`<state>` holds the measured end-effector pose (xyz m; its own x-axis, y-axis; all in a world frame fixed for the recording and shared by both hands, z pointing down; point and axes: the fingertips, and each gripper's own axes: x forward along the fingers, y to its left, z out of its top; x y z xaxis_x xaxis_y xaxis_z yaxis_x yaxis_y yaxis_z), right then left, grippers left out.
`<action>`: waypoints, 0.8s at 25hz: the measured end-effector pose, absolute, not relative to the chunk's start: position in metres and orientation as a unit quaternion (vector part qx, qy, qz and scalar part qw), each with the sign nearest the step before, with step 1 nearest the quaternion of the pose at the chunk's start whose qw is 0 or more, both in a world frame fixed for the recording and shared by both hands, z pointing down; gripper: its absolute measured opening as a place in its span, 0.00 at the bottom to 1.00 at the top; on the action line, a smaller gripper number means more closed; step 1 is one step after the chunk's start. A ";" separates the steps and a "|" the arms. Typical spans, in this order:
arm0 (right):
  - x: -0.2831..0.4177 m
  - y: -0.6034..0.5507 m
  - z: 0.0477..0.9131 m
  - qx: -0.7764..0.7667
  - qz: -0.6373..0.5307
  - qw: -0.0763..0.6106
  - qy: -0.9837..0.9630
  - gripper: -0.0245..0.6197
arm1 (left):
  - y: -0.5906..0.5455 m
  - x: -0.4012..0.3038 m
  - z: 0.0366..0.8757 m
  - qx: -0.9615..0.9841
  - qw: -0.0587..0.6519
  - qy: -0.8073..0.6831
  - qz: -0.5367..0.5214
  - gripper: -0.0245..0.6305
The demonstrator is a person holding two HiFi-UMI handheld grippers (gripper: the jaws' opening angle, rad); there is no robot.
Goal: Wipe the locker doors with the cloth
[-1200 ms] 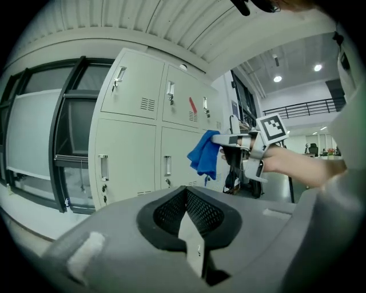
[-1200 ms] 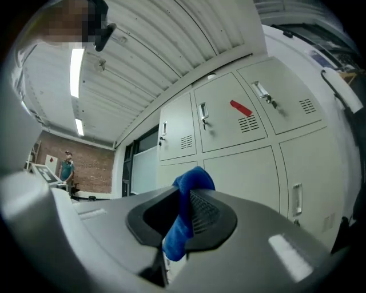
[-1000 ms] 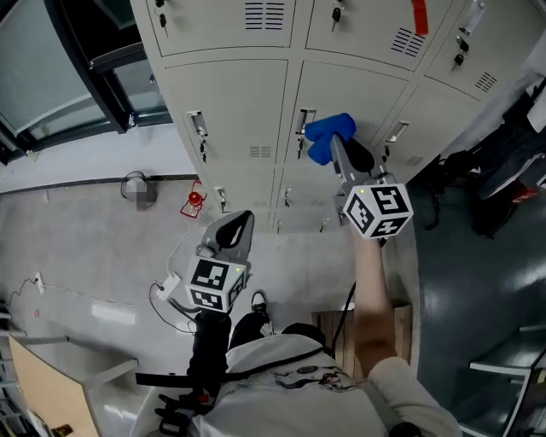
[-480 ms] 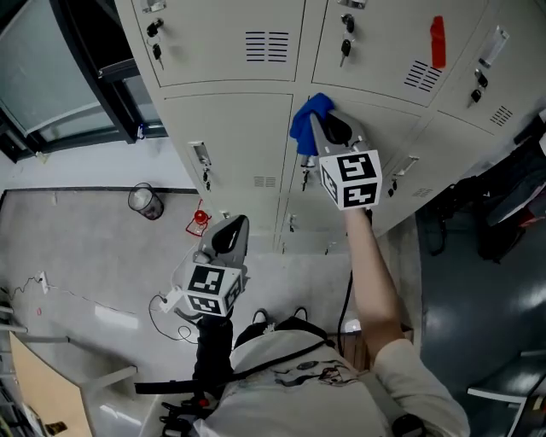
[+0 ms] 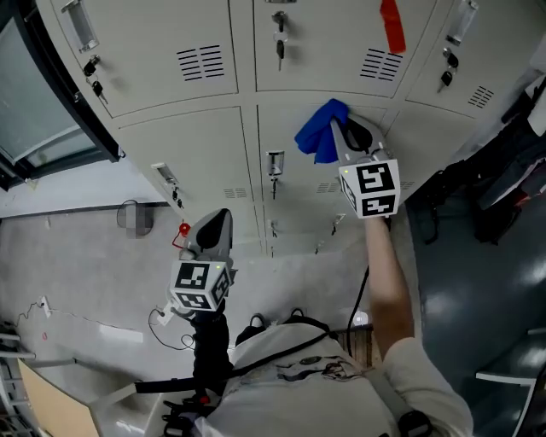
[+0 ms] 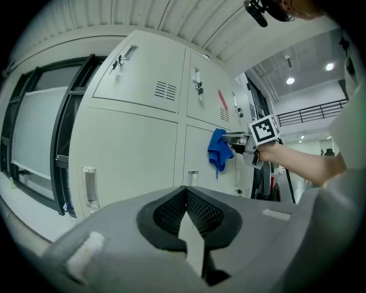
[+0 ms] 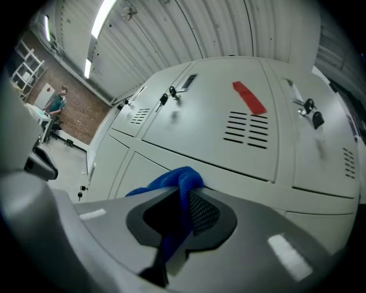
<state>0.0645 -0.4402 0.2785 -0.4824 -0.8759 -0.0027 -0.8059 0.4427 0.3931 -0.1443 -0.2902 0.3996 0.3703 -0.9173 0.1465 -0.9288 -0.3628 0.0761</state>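
Note:
A bank of beige locker doors (image 5: pixel 196 145) fills the upper part of the head view. My right gripper (image 5: pixel 345 132) is shut on a blue cloth (image 5: pixel 320 132) and presses it against the middle locker door, just under the seam to the upper row. From the right gripper view the blue cloth (image 7: pixel 177 189) bunches between the jaws against the locker door (image 7: pixel 189 137). My left gripper (image 5: pixel 215 229) hangs lower at the left, shut and empty, apart from the lockers. The left gripper view shows the cloth (image 6: pixel 218 150) at a distance on the locker front (image 6: pixel 131 154).
Keys hang in several locks (image 5: pixel 279 44). A red tag (image 5: pixel 392 24) marks an upper door. A dark window frame (image 5: pixel 51 94) stands at the left. Black bags (image 5: pixel 503 188) sit at the right. Cables (image 5: pixel 171 316) lie on the grey floor.
My right gripper with the cloth rose up the middle door from beside the handle, then sits at the door's top right. The head view has tilted upward along the lockers.

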 end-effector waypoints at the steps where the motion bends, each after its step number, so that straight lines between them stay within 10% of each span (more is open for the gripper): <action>1: 0.078 -0.442 0.278 0.506 -0.174 0.105 -0.838 0.10 | -0.294 -0.139 0.400 0.827 0.072 -0.556 0.039 0.04; 11: 0.154 -0.444 0.281 0.528 -0.177 0.119 -0.822 0.10 | -0.315 -0.109 0.388 0.844 0.058 -0.533 0.033 0.04; 20: 0.040 -0.392 0.295 0.401 -0.150 0.049 -0.903 0.10 | -0.311 -0.121 0.389 0.838 0.055 -0.542 0.044 0.04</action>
<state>0.0398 -0.3921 0.2950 -0.6741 -0.7379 -0.0326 -0.7088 0.6339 0.3095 -0.1206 -0.3106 0.3889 0.4093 -0.9027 0.1327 -0.9123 -0.4071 0.0450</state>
